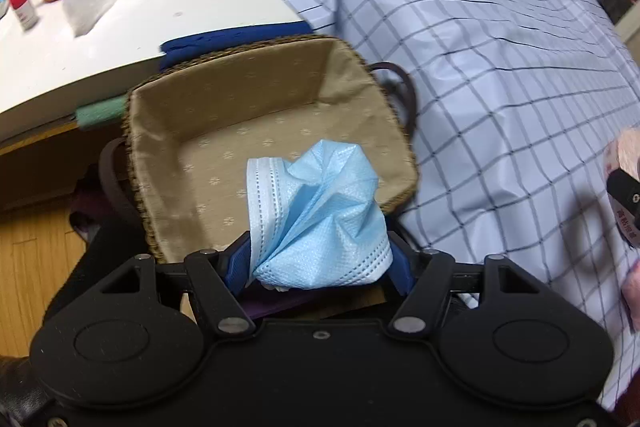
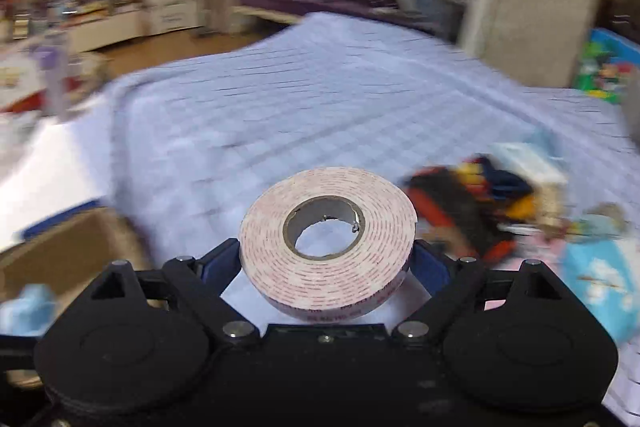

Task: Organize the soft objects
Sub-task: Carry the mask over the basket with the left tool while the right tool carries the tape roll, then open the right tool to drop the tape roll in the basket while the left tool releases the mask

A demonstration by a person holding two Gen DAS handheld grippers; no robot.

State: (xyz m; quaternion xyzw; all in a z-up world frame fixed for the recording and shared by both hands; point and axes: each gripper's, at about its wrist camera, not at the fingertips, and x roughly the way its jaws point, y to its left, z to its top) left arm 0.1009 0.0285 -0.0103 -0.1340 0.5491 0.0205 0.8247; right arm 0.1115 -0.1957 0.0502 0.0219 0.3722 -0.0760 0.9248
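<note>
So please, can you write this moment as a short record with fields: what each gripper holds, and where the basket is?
left gripper: shut on a crumpled blue face mask, above the basket's near edge
right gripper: shut on a roll of tape, lying flat
basket: woven, fabric lined, nothing visible inside, on the checked cloth
right view: blurred

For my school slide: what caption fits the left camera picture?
Left tool shut on a crumpled blue face mask, held above a lined wicker basket.
</note>
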